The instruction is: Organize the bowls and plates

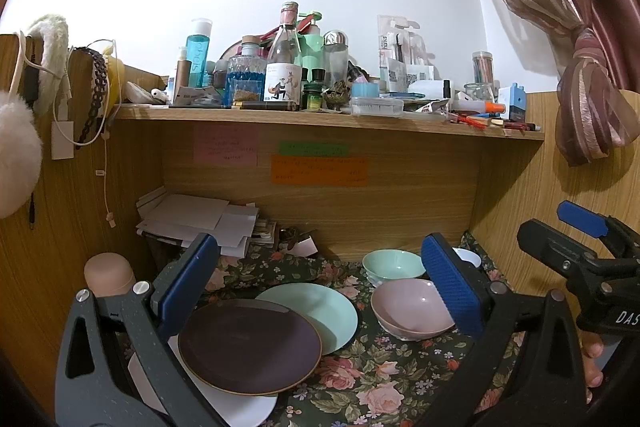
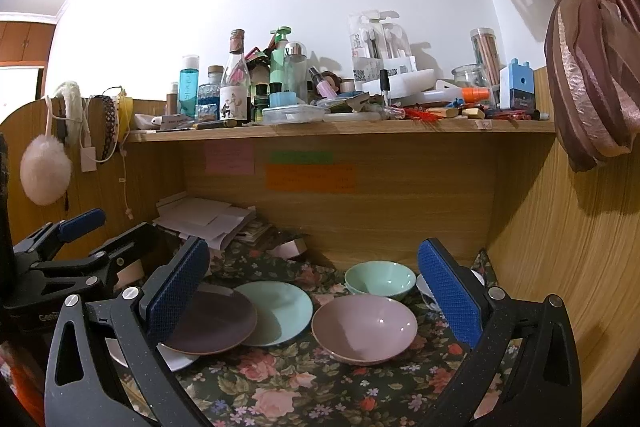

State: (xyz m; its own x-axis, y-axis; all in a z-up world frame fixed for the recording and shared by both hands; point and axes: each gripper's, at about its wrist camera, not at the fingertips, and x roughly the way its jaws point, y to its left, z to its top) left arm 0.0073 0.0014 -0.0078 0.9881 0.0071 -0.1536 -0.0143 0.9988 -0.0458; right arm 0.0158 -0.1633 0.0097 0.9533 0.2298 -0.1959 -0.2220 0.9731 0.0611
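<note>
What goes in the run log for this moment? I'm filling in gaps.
phase: pre-grasp | left gripper: open, empty | right gripper: open, empty | dark plate: overlaps mint plate | pink bowl: untouched

Three plates lay overlapped at the left of the desk (image 2: 304, 379): one white plate (image 2: 176, 357) lowest, one dark brown plate (image 2: 216, 323), one pale green plate (image 2: 280, 311). Three bowls stood to the right: one pink bowl (image 2: 364, 329) near, one green bowl (image 2: 380, 279) far, one white bowl (image 2: 425, 287) mostly hidden. Three sticky notes were on the back panel: one pink note (image 2: 229, 157), one green note (image 2: 301, 157), one orange note (image 2: 311, 177).
</note>
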